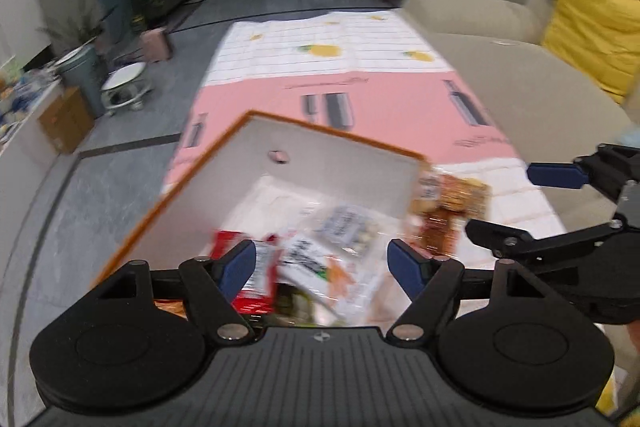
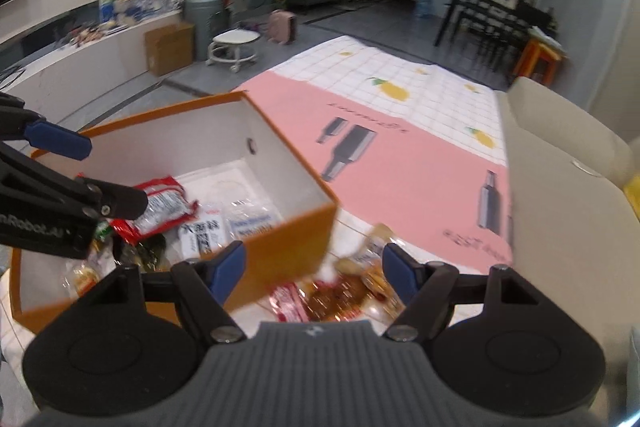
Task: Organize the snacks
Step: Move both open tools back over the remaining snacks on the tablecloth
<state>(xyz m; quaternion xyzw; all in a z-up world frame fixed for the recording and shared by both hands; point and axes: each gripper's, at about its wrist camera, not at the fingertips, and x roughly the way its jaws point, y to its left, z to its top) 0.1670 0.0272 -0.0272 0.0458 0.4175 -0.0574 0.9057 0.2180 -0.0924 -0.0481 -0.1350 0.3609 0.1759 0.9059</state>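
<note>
An orange box [image 1: 168,199] with white inside stands on the table and holds several snack packets, among them a red packet [image 1: 256,279] and white packets [image 1: 308,259]. The box also shows in the right wrist view [image 2: 288,239], with the red packet [image 2: 164,207] inside. More snack packets [image 1: 452,211] lie on the table just right of the box, also in the right wrist view [image 2: 344,291]. My left gripper [image 1: 322,267] is open and empty above the box. My right gripper [image 2: 314,271] is open and empty above the loose packets; it appears in the left wrist view [image 1: 520,203].
The table carries a pink and white patterned cloth [image 2: 400,147]. A beige sofa [image 2: 560,211] with a yellow cushion [image 1: 592,39] runs along the right. A round stool [image 2: 234,47], a cardboard box [image 2: 170,47] and a bin [image 2: 206,19] stand on the floor to the left.
</note>
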